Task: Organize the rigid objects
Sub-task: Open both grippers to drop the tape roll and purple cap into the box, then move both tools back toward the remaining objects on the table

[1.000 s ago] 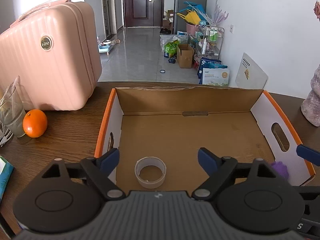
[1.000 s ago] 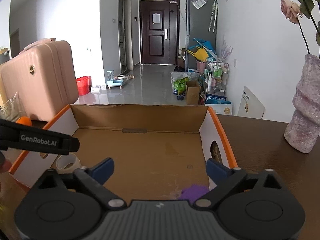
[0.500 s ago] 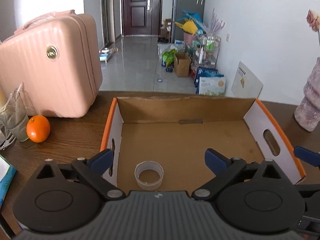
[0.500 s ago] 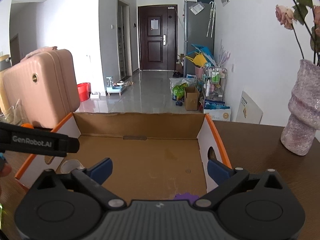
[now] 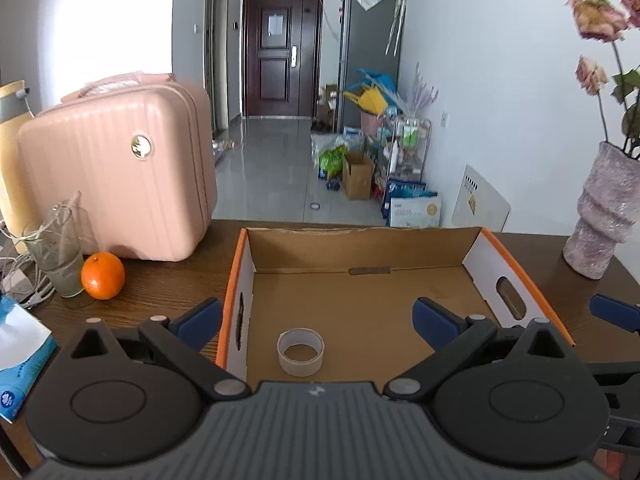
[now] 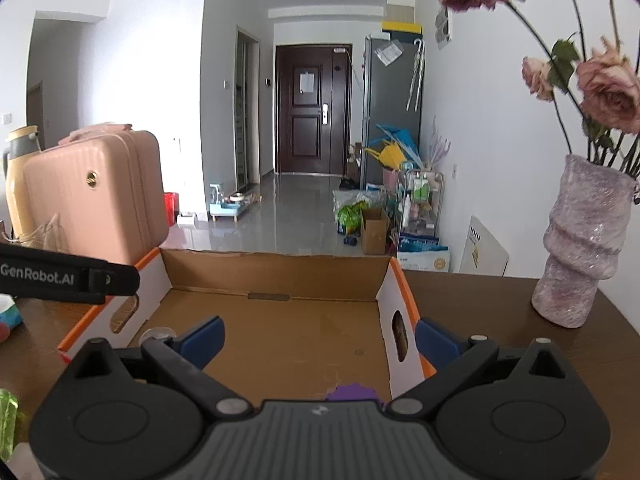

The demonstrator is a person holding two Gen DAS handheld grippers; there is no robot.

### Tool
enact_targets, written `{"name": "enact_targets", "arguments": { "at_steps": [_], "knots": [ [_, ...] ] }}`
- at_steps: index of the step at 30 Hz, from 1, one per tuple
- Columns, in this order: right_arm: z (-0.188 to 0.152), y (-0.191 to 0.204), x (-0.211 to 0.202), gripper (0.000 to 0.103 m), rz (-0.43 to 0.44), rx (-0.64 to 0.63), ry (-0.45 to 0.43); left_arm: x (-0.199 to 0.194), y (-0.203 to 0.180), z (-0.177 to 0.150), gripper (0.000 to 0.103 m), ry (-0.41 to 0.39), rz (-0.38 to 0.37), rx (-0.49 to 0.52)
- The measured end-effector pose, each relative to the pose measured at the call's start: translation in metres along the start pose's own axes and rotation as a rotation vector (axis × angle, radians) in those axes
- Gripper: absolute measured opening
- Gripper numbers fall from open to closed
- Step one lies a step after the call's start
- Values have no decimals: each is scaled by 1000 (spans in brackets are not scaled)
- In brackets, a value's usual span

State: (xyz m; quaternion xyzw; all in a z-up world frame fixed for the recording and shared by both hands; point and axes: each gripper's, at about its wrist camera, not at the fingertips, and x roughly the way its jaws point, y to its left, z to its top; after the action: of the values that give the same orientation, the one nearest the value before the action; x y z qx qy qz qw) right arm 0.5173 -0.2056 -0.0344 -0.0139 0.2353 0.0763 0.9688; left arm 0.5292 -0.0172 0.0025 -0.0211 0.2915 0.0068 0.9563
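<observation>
An open cardboard box (image 5: 516, 264) with orange rims sits on the dark wooden table. On its floor near the front left lies a clear tape roll (image 5: 301, 352), seen in the right wrist view as the tape roll (image 6: 159, 335) behind a fingertip. A purple object (image 6: 352, 393) peeks over my right gripper's body at the box's front right. My left gripper (image 5: 318, 322) hangs wide open above the tape roll, holding nothing. My right gripper (image 6: 318, 338) is open and empty too, straddling the box's right wall (image 6: 394, 300).
A pink suitcase (image 5: 120, 172), a glass (image 5: 60, 248), an orange (image 5: 103, 275) and a blue tissue pack (image 5: 20, 348) stand left of the box. A purple vase (image 6: 584, 248) with roses stands on the right. A green thing (image 6: 8, 420) shows at the bottom left.
Both grippers have risen and drawn back from the box, so more of the room shows. The left jaws spread a little wider. The tape roll stays put on the box floor.
</observation>
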Motion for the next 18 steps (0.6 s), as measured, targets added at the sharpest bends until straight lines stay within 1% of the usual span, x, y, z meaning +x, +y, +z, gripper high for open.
{"name": "enact_targets", "arguments": {
  "at_steps": [11,18],
  "knots": [
    [-16,3,-57,102,11,-16,-67,-52,14,-28,103,-74,-24,-27],
    [-32,8,-87,102,9,-12,-77,-87,19,-50,103,-125,-7,-20]
  ]
}}
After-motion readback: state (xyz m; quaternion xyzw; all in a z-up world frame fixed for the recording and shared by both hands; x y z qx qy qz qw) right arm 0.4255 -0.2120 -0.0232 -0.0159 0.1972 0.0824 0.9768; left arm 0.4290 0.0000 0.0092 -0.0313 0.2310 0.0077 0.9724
